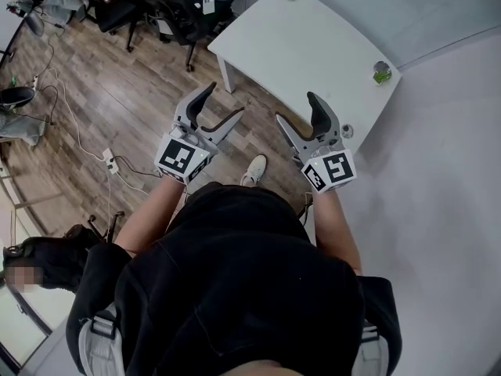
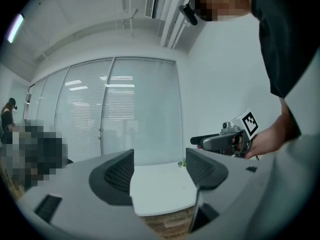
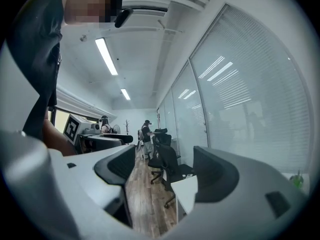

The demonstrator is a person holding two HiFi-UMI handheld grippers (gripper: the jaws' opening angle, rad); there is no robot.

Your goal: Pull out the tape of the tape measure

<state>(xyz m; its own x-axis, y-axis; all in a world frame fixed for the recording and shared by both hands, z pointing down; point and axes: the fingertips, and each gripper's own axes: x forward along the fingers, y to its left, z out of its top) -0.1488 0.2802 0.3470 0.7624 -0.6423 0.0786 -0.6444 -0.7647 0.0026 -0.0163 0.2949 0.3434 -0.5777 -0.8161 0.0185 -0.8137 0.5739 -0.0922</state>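
Note:
A small green and grey thing, which looks like the tape measure (image 1: 381,72), lies near the far right corner of the white table (image 1: 297,45). It shows as a tiny green spot (image 2: 182,163) in the left gripper view and at the edge of the right gripper view (image 3: 298,180). Both grippers are held level in front of the person, short of the table, over the floor. My left gripper (image 1: 223,104) (image 2: 159,171) is open with nothing between its jaws. My right gripper (image 1: 296,108) (image 3: 165,171) is open and empty too.
Black office chairs (image 1: 184,2) stand left of the table on the wooden floor. Cables and a power strip (image 1: 109,161) lie on the floor at the left. A glass wall with blinds (image 2: 120,109) rises behind the table. Two people (image 3: 145,136) stand far down the room.

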